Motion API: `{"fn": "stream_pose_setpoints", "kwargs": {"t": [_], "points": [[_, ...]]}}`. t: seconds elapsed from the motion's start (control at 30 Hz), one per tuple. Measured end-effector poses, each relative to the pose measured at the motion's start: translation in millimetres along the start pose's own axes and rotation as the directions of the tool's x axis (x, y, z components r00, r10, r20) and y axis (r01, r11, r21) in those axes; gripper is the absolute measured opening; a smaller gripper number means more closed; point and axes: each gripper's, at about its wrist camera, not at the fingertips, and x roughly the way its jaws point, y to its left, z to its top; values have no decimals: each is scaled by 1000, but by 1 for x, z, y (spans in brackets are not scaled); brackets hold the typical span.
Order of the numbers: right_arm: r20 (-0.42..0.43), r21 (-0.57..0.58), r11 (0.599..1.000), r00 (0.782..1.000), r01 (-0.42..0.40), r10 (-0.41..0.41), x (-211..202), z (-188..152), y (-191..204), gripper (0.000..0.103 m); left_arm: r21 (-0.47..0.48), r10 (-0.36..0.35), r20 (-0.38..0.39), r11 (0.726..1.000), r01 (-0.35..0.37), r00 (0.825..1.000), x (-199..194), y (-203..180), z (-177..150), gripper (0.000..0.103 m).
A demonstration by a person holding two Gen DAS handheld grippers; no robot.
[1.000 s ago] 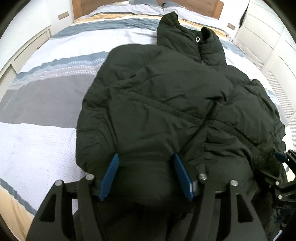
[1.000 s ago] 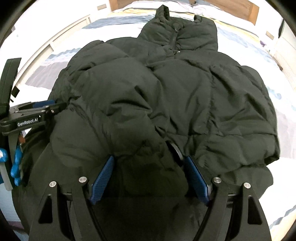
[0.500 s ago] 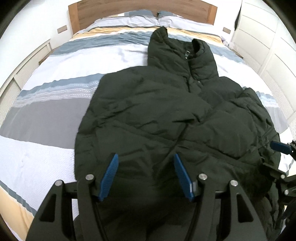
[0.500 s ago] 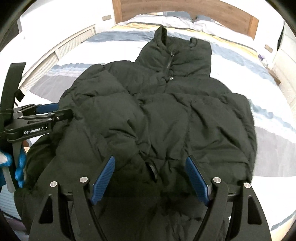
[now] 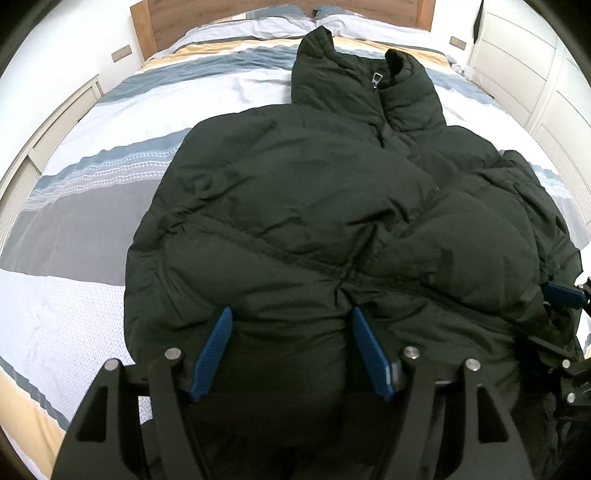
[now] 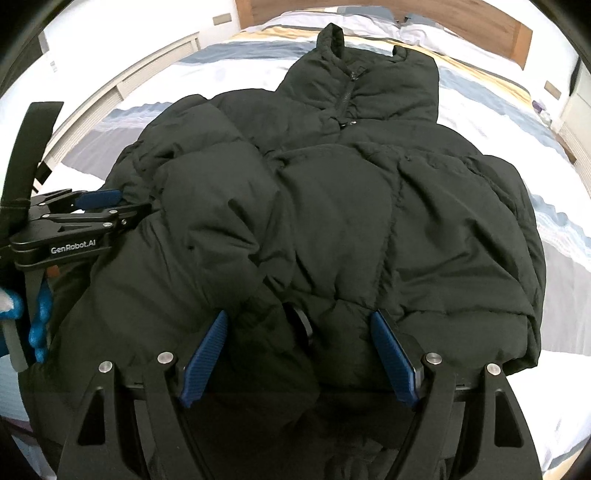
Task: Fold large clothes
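A dark green puffer jacket (image 5: 295, 203) lies front up on the striped bed, collar toward the headboard, both sleeves folded in over its chest. My left gripper (image 5: 290, 332) has the padded hem bulging between its blue pads, which press on it while the jaws are opening. My right gripper (image 6: 299, 332) is shut on the hem further right, with a sleeve cuff (image 6: 301, 325) bunched between its pads. The jacket (image 6: 332, 203) fills the right wrist view, where the left gripper (image 6: 110, 206) shows at the left edge. The right gripper's blue pad (image 5: 563, 295) peeks in at the left view's right edge.
The bed (image 5: 74, 221) has a blue, grey, white and yellow striped cover, with a wooden headboard (image 5: 155, 22) at the far end. White cabinets (image 5: 517, 55) line the right side and a slatted panel (image 5: 55, 129) the left. A blue-gloved hand (image 6: 37, 321) holds the left gripper.
Both grippers have drawn back along the bed with the hem still between their pads. The collar and headboard have come into view. The left pads stand slightly wider apart.
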Motion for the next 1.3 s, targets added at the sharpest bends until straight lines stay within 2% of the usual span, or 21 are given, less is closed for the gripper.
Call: {"fn": "stream_pose_setpoints", "kwargs": {"t": [0.13,0.3,0.4,0.53,0.6,0.7,0.77,0.83,0.97,1.07,1.13,1.17,1.23,1.27,1.3], "points": [[4,-4,999,999,-33,33,-8,5,-4,78,-3,-9,-14,1000,9,1000,-1,2,4,67],[55,-6,999,997,-53,53,-31,29,-30,78,-52,-87,-5,995,86,996,-13,22,28,67],[89,21,999,995,-47,45,-41,51,-59,79,-84,-110,5,990,110,994,-14,40,56,67],[144,66,998,990,-19,9,-45,97,-110,79,-132,-173,23,976,174,985,-5,64,109,67],[166,90,996,986,-24,9,-42,119,-132,82,-173,-250,27,952,251,968,11,75,145,67],[211,152,988,978,-33,0,-27,161,-167,83,-205,-318,34,926,318,948,39,82,189,67],[230,208,976,973,-58,9,-6,191,-190,83,-271,-381,44,885,378,924,70,91,222,68],[243,266,959,970,-100,34,20,220,-211,83,-320,-418,50,853,411,907,99,94,247,68],[255,329,932,965,-151,66,70,262,-233,83,-372,-501,68,790,488,863,150,88,286,68],[294,375,900,949,-221,111,98,285,-241,84,-406,-526,81,758,510,847,181,80,308,68],[318,390,882,938,-263,139,115,301,-245,85,-398,-522,79,765,507,850,196,72,319,68],[315,393,882,939,-260,136,121,305,-245,85,-405,-519,72,765,501,852,207,67,324,68],[302,394,884,944,-252,134,134,315,-243,85,-426,-541,64,745,513,839,222,58,327,68],[287,389,889,949,-243,133,142,319,-240,85,-432,-544,55,743,511,837,228,52,328,68],[272,385,894,954,-228,126,148,323,-237,85,-432,-535,40,753,497,844,233,47,328,68]]}}
